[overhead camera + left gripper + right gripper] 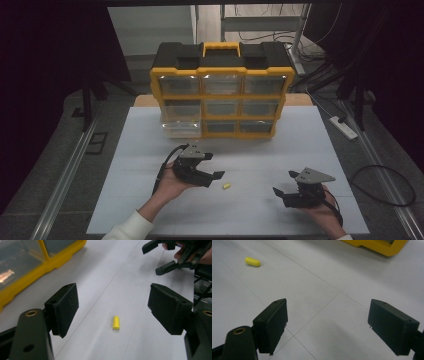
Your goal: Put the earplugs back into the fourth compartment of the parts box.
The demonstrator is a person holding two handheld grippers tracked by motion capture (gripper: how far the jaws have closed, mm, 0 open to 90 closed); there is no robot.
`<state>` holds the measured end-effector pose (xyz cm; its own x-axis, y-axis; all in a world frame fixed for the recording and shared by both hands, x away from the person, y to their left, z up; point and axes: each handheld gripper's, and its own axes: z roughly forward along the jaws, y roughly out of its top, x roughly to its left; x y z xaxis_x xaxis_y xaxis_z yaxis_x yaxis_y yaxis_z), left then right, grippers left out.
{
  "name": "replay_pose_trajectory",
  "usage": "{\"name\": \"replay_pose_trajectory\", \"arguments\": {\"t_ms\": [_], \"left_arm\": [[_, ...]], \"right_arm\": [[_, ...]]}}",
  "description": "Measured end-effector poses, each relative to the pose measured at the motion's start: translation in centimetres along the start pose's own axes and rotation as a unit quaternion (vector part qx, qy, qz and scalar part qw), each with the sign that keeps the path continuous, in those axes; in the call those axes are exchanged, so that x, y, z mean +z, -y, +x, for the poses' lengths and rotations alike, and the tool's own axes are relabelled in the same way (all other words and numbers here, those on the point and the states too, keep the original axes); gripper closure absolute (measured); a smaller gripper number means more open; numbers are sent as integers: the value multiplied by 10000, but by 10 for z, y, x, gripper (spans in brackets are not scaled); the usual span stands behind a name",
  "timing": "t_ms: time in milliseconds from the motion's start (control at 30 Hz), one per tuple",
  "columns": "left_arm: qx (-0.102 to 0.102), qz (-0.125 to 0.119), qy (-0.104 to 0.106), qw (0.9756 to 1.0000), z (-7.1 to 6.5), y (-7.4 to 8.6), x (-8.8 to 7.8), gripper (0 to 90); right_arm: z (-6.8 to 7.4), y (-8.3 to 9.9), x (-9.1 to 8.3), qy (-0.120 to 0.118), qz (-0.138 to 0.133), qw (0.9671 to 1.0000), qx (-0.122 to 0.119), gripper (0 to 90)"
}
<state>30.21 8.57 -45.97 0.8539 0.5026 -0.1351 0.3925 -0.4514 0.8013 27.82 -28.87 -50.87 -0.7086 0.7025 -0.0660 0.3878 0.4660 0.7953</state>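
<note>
Now | left gripper (113, 306) wide, jaws framing small yellow peg (116, 322) on bench (250, 210), likely lining up a pick | right gripper (327, 327) wide, empty, well apart.

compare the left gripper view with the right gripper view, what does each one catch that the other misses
Left gripper view alone: the right gripper, open and held by a hand, and the clear drawer fronts of the yellow organizer.

Right gripper view alone: nothing extra beyond its own open jaws.

Both: the small yellow piece lying loose on the white table, ahead between the left gripper's open jaws but far off to the upper left for the right, and a yellow edge of the organizer.
</note>
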Motion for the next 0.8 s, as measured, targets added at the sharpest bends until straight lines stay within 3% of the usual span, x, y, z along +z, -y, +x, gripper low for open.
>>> {"name": "replay_pose_trajectory", "arguments": {"t_ms": [333,800], "left_arm": [[38,491,106,9987,-4,9,28,231],[160,1029,172,9944,-7,16,56,222]], "right_arm": [[0,0,0,-5,7,10000,-4,172],[0,0,1,-1,24,10000,-17,172]]}}
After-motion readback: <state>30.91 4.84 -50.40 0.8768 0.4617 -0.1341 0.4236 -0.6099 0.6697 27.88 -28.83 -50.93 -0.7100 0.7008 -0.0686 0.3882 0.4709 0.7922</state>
